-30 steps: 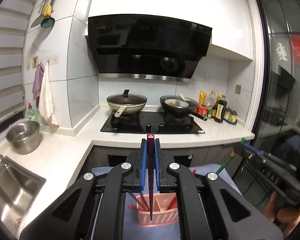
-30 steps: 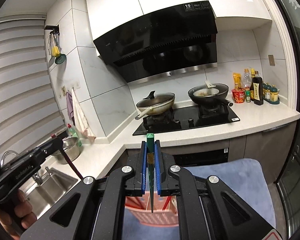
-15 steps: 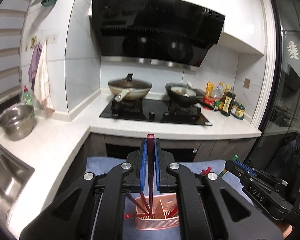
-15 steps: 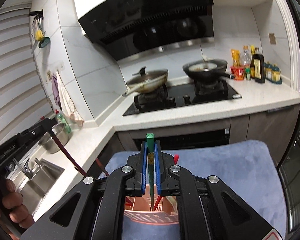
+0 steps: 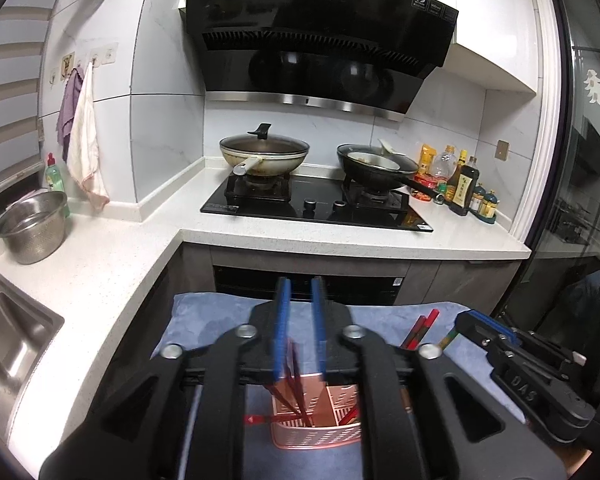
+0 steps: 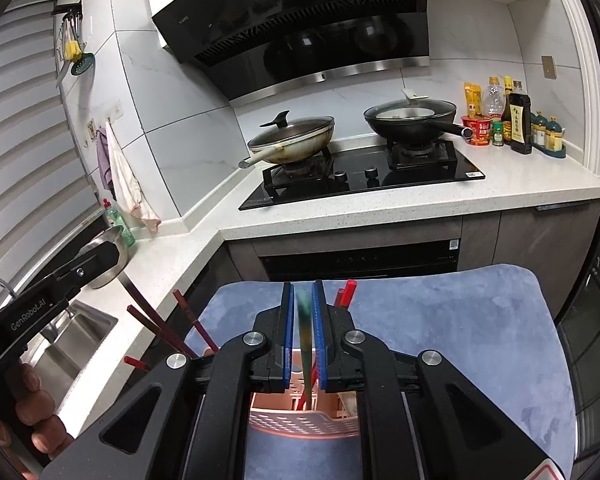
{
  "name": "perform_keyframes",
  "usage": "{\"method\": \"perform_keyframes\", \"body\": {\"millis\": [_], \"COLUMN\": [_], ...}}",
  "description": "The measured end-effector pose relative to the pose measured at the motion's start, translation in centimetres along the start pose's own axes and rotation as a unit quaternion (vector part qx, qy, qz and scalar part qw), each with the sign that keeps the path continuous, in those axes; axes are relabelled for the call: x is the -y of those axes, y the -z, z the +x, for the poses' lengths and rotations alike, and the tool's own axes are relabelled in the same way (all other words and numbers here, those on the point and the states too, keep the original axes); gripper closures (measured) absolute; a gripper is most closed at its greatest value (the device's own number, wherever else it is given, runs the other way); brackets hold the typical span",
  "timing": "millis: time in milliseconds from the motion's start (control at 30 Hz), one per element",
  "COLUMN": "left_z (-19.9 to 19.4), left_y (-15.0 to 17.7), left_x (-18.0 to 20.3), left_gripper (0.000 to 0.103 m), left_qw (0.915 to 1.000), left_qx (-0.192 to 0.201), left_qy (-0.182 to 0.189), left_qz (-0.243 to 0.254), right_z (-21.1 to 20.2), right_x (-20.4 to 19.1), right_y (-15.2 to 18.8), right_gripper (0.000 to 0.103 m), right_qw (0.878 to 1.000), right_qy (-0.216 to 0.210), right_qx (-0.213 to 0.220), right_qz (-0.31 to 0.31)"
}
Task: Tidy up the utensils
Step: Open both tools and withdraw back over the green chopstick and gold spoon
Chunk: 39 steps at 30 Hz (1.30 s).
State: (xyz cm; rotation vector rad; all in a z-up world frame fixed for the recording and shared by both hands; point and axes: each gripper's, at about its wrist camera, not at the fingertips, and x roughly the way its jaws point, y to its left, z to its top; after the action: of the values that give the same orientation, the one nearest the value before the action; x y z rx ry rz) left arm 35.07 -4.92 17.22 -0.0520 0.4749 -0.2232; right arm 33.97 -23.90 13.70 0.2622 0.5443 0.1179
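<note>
Hanging directly below both grippers, the pink basket [image 5: 316, 428] already holds several red chopsticks [image 5: 296, 392]. The left gripper [image 5: 299, 300] gapes, released — the right gripper [image 6: 303, 300] has its pads around a blurred green chopstick [image 6: 305, 344], tip inside the basket, apparently the last piece.

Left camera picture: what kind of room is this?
A home kitchen, most likely: a gas stove with two pans under a black range hood, and a steel sink set in the counter.

left wrist: we look down close over pink basket [image 5: 316, 428], facing stove [image 5: 316, 204] | right wrist: same, from its right [image 6: 304, 420] | shared: basket, stove [image 6: 364, 180], blue mat [image 5: 204, 320]
</note>
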Motion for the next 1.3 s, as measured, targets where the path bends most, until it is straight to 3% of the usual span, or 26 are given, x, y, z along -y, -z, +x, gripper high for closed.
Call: {"method": "perform_keyframes", "body": {"millis": [33,100,567,933,1300], "left_z": [-0.1,-0.4,-3.3,-5.3,-7.3], "left_y": [0.0,0.1,1.2,5.1,11.1], "left_x": [0.0,-0.1,-0.4,-0.5,-0.4], "left_gripper": [0.073,0.07,0.07,0.07,0.07], "left_qw": [1.0,1.0,0.9999,0.9995,0.9971], "left_qx": [0.002,0.007,0.006,-0.022,-0.068], "left_qy": [-0.002,-0.005,-0.012,-0.021,-0.027], "left_qz": [-0.001,-0.002,0.002,0.01,0.02], "right_z": [-0.1,-0.3,-3.2,-6.1,-9.0], "right_x": [0.0,0.0,-1.4,-2.4,-2.5], "right_y": [0.0,0.1,1.5,6.2,12.9], "right_gripper": [0.091,0.086,0.082,0.082,0.082], "right_qw": [1.0,1.0,1.0,0.999,0.997], "right_qy": [0.0,0.001,-0.001,0.0,0.016], "right_qx": [0.0,0.001,0.002,-0.023,-0.069], "right_qz": [0.0,0.001,-0.02,-0.03,-0.036]}}
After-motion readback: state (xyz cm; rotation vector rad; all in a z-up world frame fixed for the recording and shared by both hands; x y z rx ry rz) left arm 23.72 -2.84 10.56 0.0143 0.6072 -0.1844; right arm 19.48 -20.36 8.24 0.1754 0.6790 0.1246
